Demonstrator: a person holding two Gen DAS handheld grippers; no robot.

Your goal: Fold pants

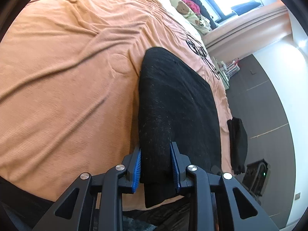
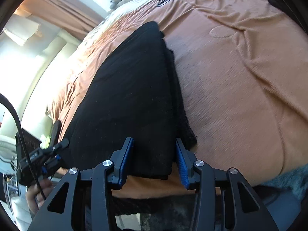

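Black pants lie folded in a long stack on the orange bedspread, near its edge. My left gripper is open, its blue pads on either side of the near left corner of the pants, which bunches up between them. In the right wrist view the pants stretch away from me. My right gripper is open, its jaws straddling the near right corner of the stack. The left gripper also shows at the left of the right wrist view.
Another folded black garment lies at the bed's edge to the right. Pillows and soft toys sit at the head of the bed. Black cables lie on the bedspread. Dark floor lies beyond the edge.
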